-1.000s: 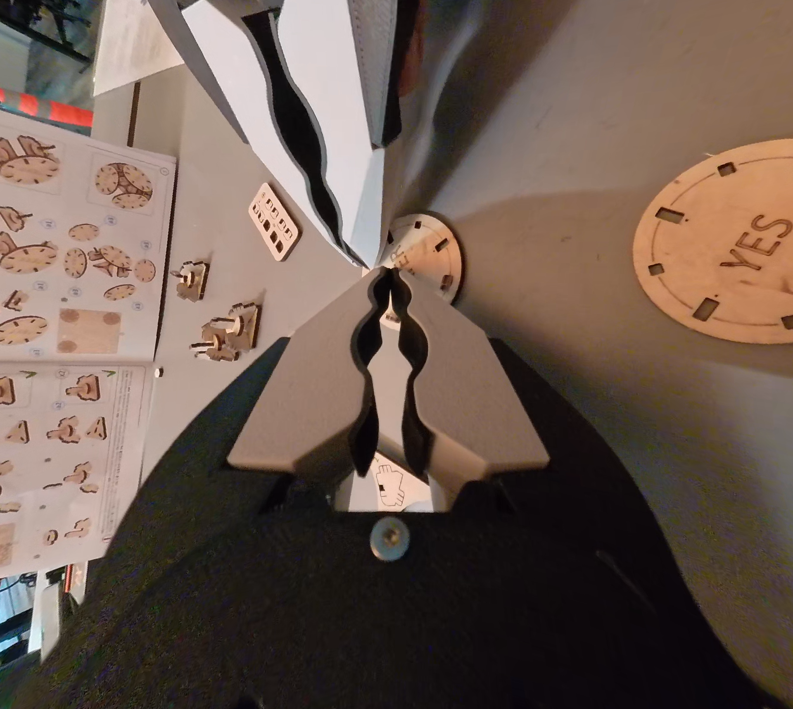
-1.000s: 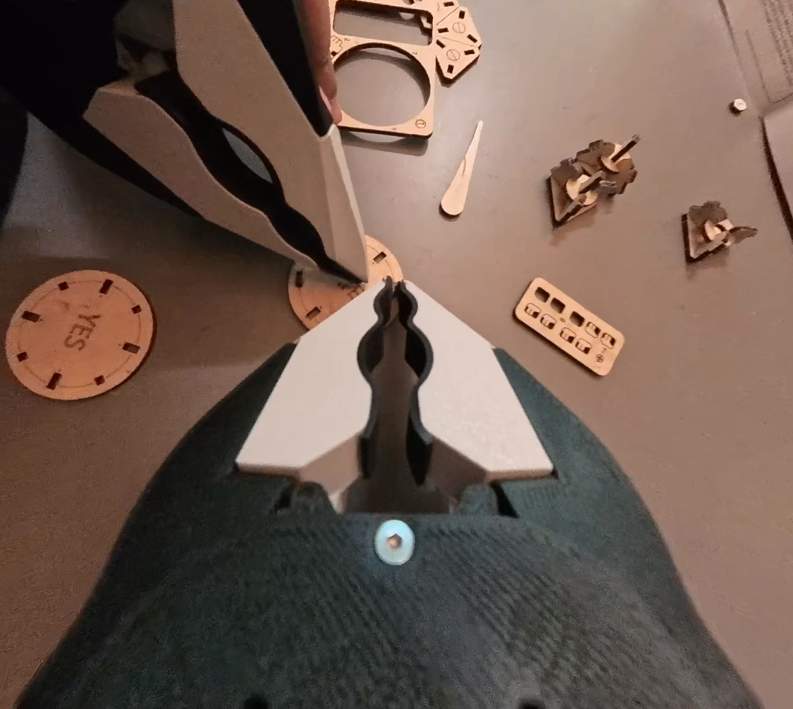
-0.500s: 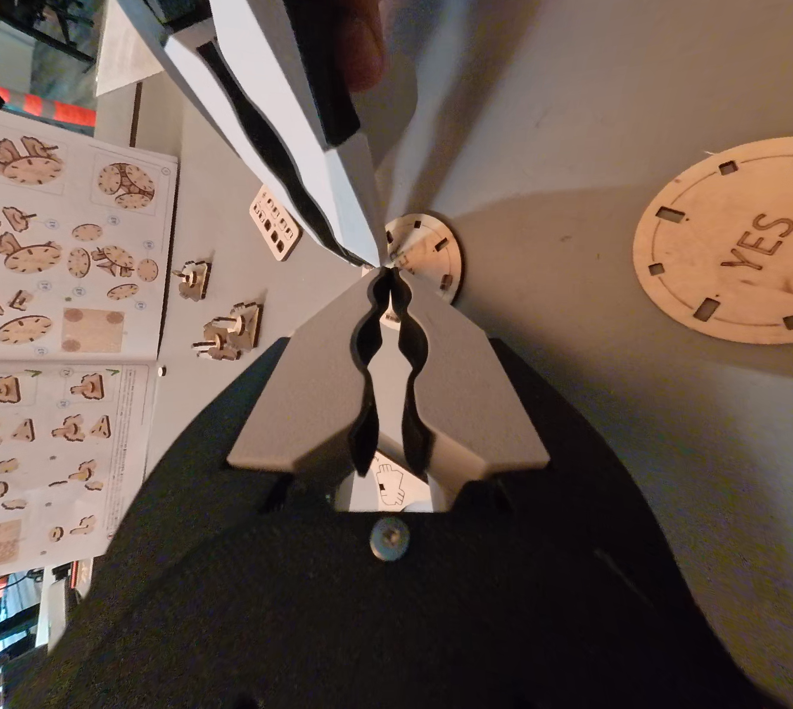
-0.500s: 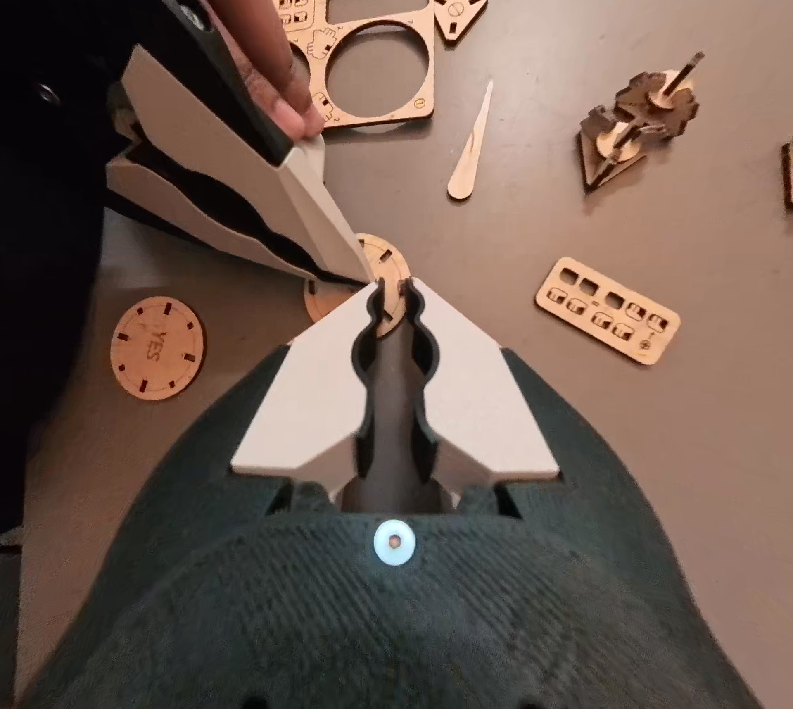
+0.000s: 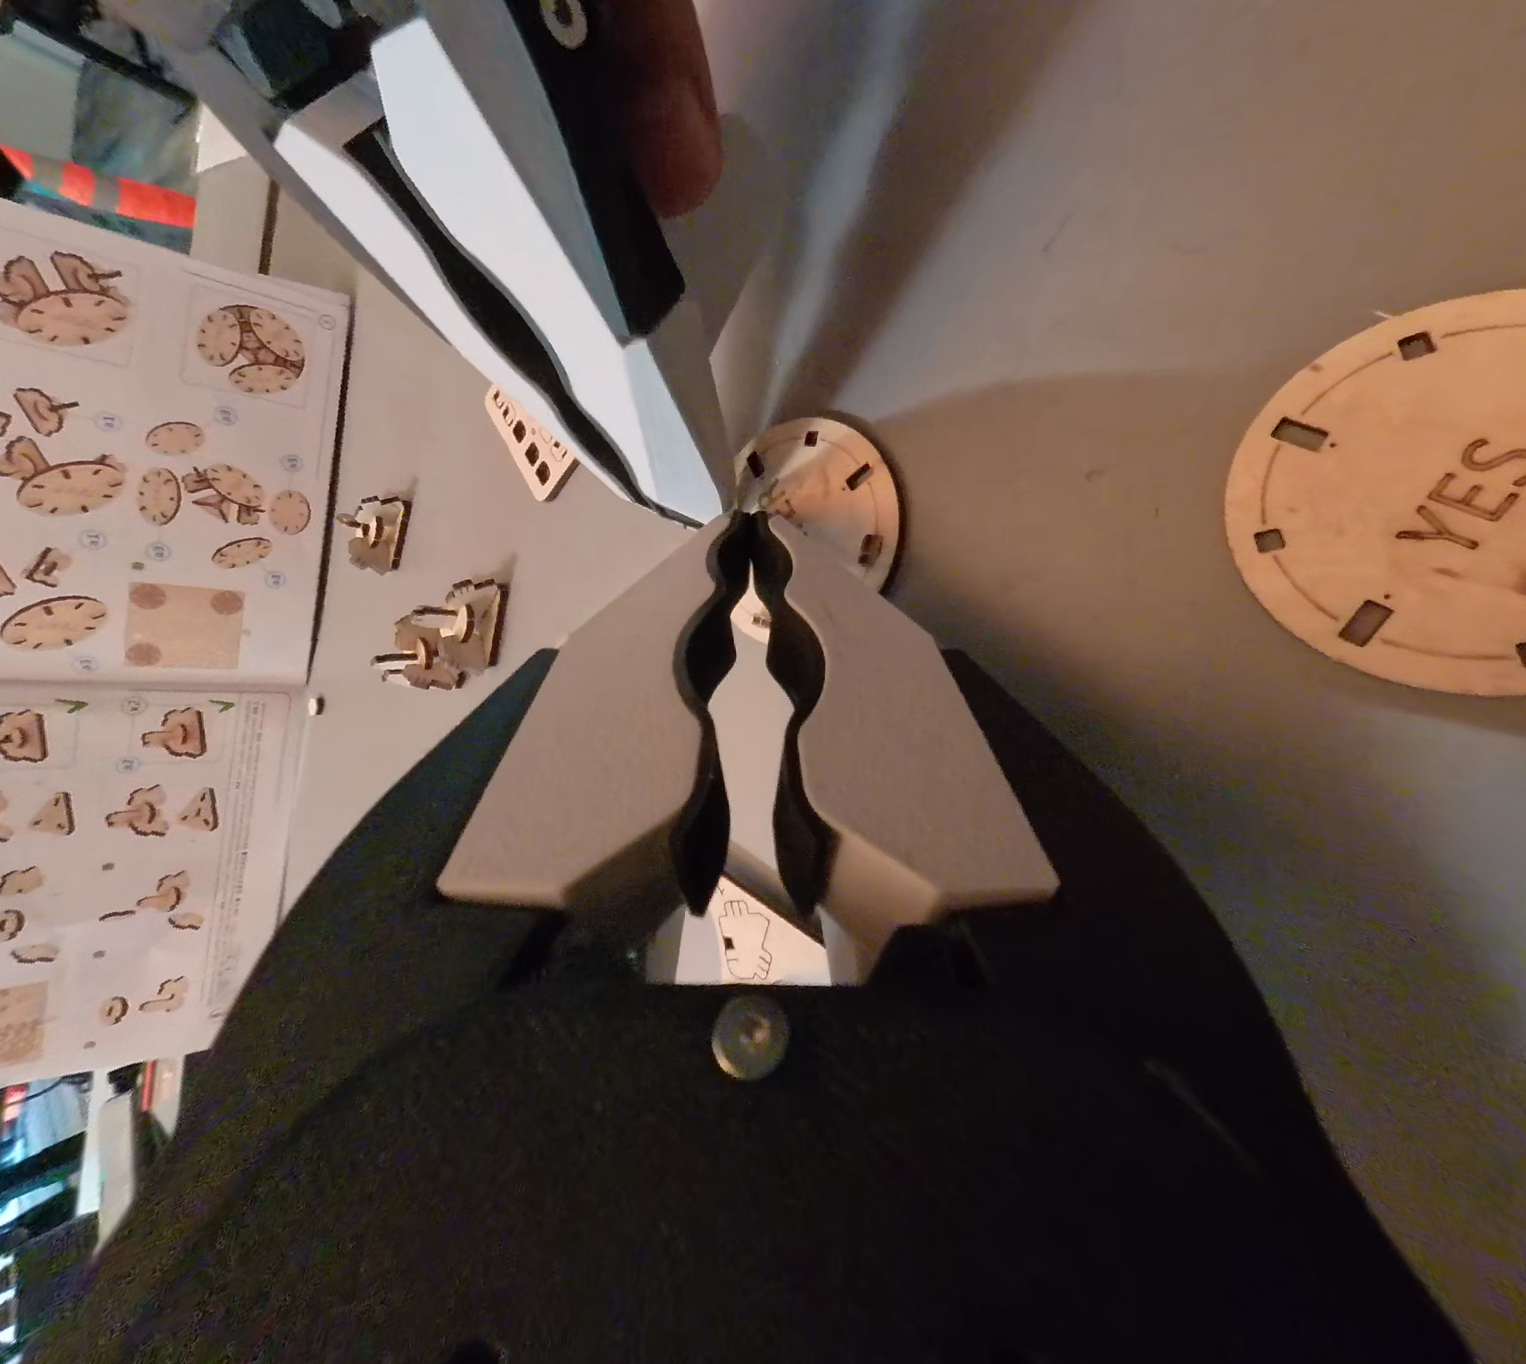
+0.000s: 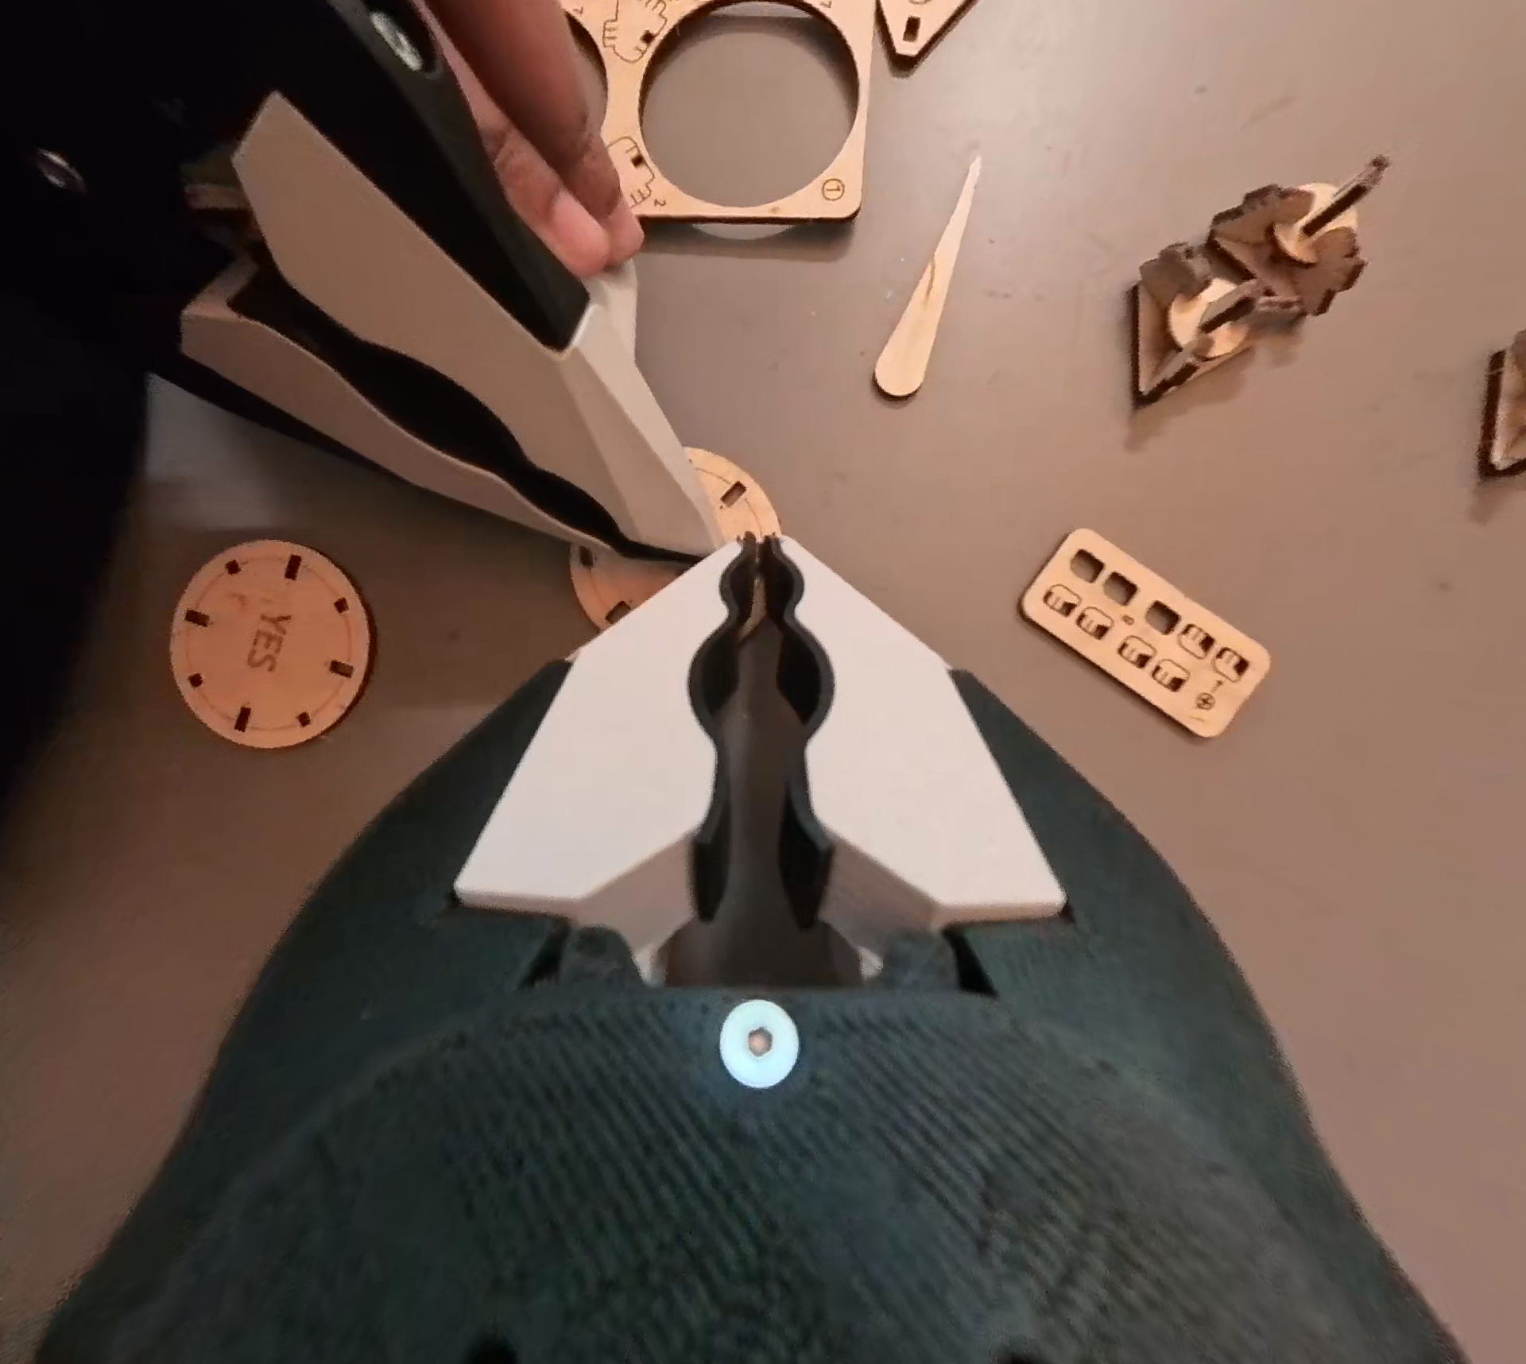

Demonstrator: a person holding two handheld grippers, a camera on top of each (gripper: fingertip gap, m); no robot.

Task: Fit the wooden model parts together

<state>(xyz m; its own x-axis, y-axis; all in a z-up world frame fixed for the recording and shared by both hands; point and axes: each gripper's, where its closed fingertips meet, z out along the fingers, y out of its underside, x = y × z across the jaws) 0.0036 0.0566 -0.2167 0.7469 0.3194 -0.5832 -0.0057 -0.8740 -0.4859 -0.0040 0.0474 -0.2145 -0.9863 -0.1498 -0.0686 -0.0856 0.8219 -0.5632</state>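
The small round slotted wooden disc [image 5: 826,498] is being lain flat on the grey table [image 5: 1156,168], with the tips of both tongs being brought together right at its near edge. The left gripper [image 5: 747,540] and the right gripper [image 6: 760,541] are each being kept clenched, nothing being visibly pinched. The larger engraved wooden disc [image 6: 271,643] is being left well apart from the small disc, beyond the left gripper.

My two grippers cover most of the small slotted wooden disc [image 6: 735,498], so its middle stays hidden. The big engraved disc [image 5: 1387,498] runs off the right edge. The punched-out wooden sheet [image 6: 743,44] is cropped at the top, and my hand overlaps it.
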